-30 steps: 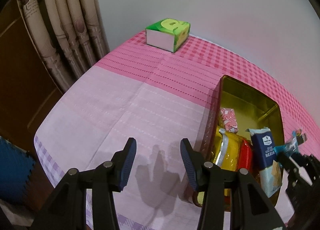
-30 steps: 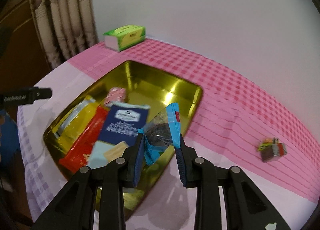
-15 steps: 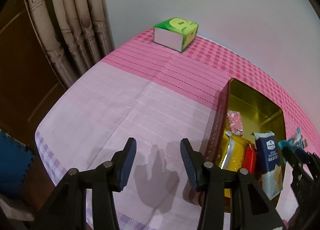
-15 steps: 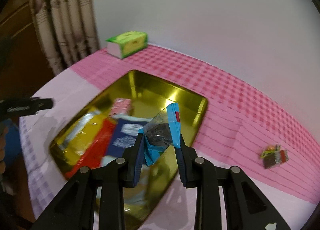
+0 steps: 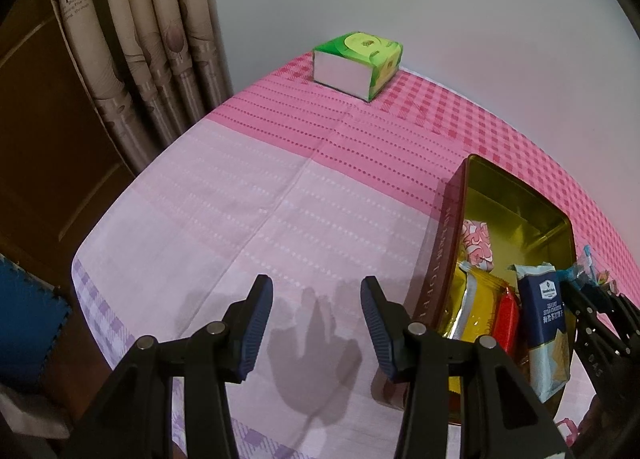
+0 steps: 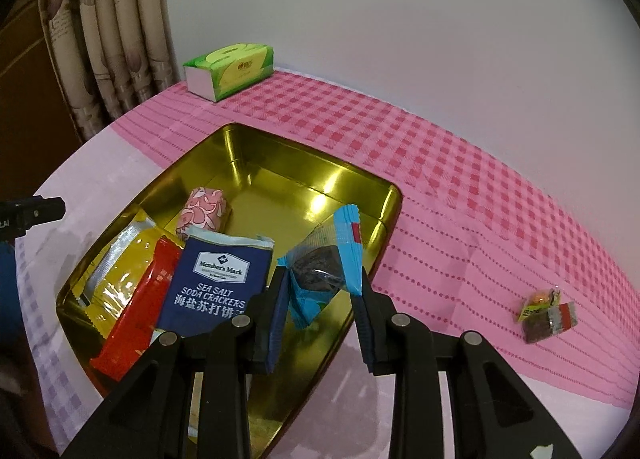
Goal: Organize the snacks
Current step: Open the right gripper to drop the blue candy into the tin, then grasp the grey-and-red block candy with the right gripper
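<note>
Forward over the gold tin (image 6: pixel 390 195) since the earlier frame, the right gripper (image 6: pixel 322 291) pinches the blue-wrapped snack (image 6: pixel 326 263), jaws easing apart; bare tin floor lies directly beneath it.

You have one gold tin (image 6: pixel 394 201), one tissue box (image 6: pixel 230 69) and two tools. Six snack packets show: four in the tin, one held, one on the desk (image 6: pixel 500 219).
</note>
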The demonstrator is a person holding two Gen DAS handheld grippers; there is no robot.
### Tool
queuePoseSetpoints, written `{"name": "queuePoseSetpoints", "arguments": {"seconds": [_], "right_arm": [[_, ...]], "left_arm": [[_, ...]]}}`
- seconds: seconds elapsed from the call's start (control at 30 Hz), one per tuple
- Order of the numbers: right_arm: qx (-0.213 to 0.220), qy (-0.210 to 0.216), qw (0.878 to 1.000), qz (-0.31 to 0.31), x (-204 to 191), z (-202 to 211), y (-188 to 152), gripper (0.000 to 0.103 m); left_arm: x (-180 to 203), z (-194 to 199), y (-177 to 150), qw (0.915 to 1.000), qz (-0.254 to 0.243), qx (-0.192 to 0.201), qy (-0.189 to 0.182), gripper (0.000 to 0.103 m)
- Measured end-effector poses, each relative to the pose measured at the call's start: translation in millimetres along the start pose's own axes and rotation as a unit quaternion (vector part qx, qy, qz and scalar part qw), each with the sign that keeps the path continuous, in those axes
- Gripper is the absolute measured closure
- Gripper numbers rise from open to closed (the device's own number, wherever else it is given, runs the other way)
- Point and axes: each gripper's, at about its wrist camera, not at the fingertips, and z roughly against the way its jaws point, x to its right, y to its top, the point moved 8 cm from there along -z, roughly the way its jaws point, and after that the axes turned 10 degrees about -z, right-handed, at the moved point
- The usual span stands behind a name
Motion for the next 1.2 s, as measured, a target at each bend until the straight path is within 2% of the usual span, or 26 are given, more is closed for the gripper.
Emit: {"name": "queuePoseSetpoints", "arguments": {"seconds": [0.13,0.27,0.3,0.4,0.5,0.6,0.7,0.83,1.03,1.2], "right_arm": [[0.003,0.001,1.0,-0.002,-1.5,1.4,0.2,0.072],[0.019,-0.003,1.0,-0.022,8.2,11.3,5.4,0.06],[0.024,-0.003,0.999,-0.029,12.6,14.9,6.9,0.06],[0.033,-0.017,0.998,-0.054,35.2,22.0,10.8,0.06],[0.032,-0.051,0.995,-0.077,68.6,22.0,11.1,0.06],[0.024,-0.082,0.989,-0.12,108.0,21.2,7.1,0.06],[0.008,-0.118,0.978,-0.173,152.5,20.6,0.8,0.06],[-0.011,-0.136,0.962,-0.238,193.4,16.8,-6.9,0.06],[-0.029,-0.137,0.94,-0.31,223.5,6.0,-7.4,0.06],[-0.033,-0.157,0.935,-0.315,230.1,-5.7,1.5,0.06]], "left_arm": [[0.2,-0.6,-1.1,1.0,0.0,-0.002,-0.002,0.056],[1.1,-2.1,-1.4,1.0,-0.002,-0.003,-0.002,0.056],[1.3,-2.3,-1.5,1.0,-0.003,-0.004,-0.002,0.056],[2.8,-3.3,-2.7,1.0,-0.003,-0.007,-0.004,0.056],[4.8,-2.9,-3.1,1.0,-0.004,-0.006,-0.004,0.056],[5.9,-2.5,-3.1,1.0,-0.006,-0.004,-0.002,0.056],[6.5,-2.9,-3.8,1.0,-0.005,-0.006,-0.002,0.056],[8.9,-3.0,-4.7,0.9999,-0.009,-0.007,-0.001,0.056],[10.4,-7.0,-6.4,0.9998,-0.016,-0.013,0.0,0.056],[11.7,-8.8,-7.0,0.9997,-0.02,-0.015,-0.003,0.056]]}}
